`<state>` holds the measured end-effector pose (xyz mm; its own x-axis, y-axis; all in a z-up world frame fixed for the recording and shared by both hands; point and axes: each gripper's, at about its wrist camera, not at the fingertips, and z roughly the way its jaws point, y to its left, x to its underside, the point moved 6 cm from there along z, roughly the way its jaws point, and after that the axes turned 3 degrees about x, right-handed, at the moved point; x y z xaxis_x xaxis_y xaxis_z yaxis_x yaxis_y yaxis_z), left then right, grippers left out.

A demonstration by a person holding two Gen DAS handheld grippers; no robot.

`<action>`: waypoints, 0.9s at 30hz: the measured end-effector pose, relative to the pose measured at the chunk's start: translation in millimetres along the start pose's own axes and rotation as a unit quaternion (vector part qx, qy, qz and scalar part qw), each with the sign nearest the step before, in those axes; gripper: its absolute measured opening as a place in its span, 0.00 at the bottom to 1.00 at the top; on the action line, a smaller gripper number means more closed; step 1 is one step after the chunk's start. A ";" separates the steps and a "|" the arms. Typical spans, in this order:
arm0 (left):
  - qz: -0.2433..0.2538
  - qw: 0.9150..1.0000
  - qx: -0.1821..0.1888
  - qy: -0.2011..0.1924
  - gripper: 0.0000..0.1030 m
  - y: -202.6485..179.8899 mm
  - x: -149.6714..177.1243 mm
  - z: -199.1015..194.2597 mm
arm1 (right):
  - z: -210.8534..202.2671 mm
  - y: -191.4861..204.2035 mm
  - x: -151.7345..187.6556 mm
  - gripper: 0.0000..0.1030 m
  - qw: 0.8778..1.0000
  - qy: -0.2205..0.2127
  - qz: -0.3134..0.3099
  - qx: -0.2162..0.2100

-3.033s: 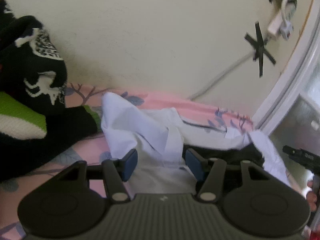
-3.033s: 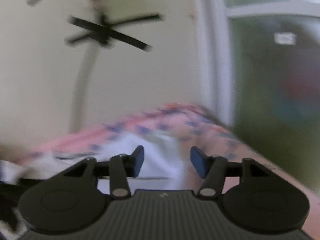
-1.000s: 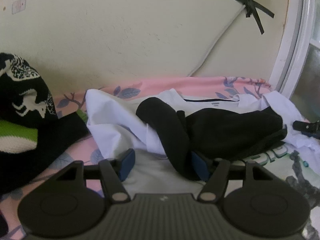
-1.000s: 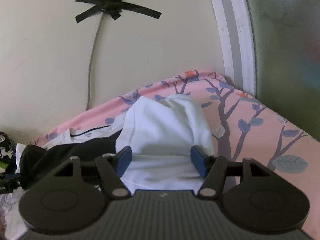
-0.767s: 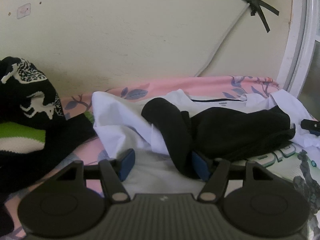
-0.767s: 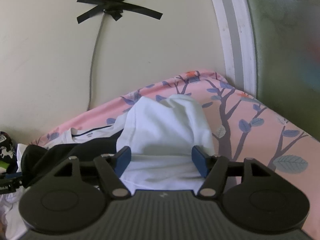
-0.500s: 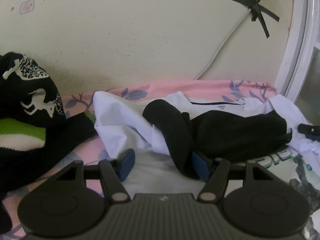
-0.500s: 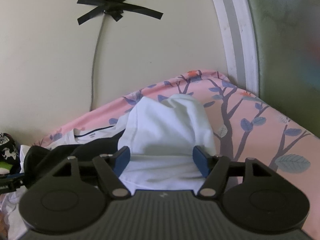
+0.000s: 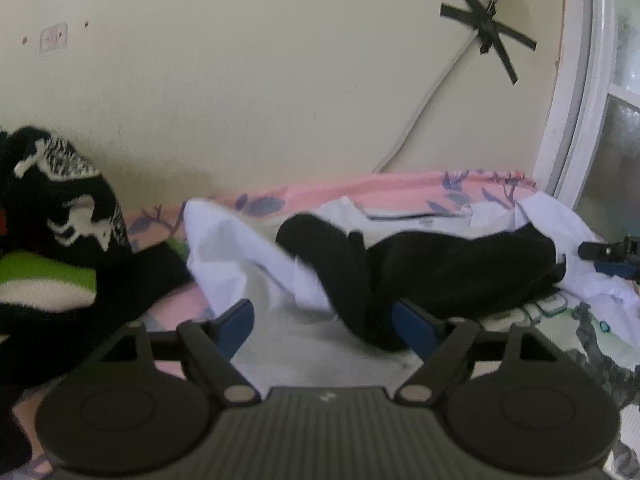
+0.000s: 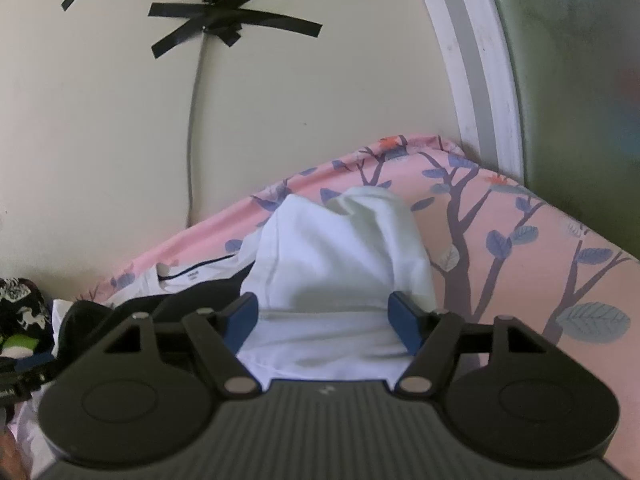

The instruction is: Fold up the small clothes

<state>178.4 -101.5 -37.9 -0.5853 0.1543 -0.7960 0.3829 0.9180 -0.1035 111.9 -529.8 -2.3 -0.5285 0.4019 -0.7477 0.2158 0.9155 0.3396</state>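
Observation:
A white T-shirt [image 9: 256, 256] lies crumpled on the pink tree-print bed sheet [image 9: 400, 184], with a black garment [image 9: 460, 268] draped over its middle. My left gripper [image 9: 324, 322] is open, low over the shirt's left part, its right pad beside the black garment. My right gripper [image 10: 323, 320] is open and straddles the shirt's white sleeve [image 10: 344, 256] at the right end; the black garment [image 10: 192, 300] shows to its left. The right gripper's tip [image 9: 612, 254] shows at the far right of the left wrist view.
A black, white and green knit garment [image 9: 52, 240] is piled at the left. A cream wall [image 9: 280, 80] with a taped cable [image 9: 486, 28] runs right behind the bed. A white window frame [image 10: 476, 80] stands at the right. The pink sheet [image 10: 520, 240] is bare right of the sleeve.
Over three seconds both grippers dropped low onto the shirt. In the last second the left view shifted slightly left; the right gripper stays over the sleeve. Both stay open.

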 end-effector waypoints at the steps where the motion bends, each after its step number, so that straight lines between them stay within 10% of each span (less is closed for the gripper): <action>1: 0.001 1.000 -0.003 0.002 0.77 0.4 3.0 -3.9 | 0.0 0.0 0.0 0.62 1.000 0.000 -0.001 0.000; 9: 0.023 0.999 -0.033 -0.007 0.79 2.7 28.8 -45.0 | 0.0 0.3 0.2 0.62 1.000 0.000 -0.001 0.002; 13: 0.004 0.997 -0.071 0.025 0.60 14.4 31.0 -34.8 | 0.6 -0.1 -0.4 0.62 1.000 -0.001 -0.002 0.001; 27: -0.023 0.996 -0.087 0.001 0.73 21.7 36.1 -60.9 | -1.8 -0.9 -0.3 0.62 1.000 -0.008 0.004 0.004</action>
<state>122.0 -53.7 -32.6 -0.6001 0.1114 -0.7922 0.2259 0.9736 -0.0342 110.3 -530.7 -1.4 -0.5133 0.4092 -0.7544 0.2260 0.9124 0.3412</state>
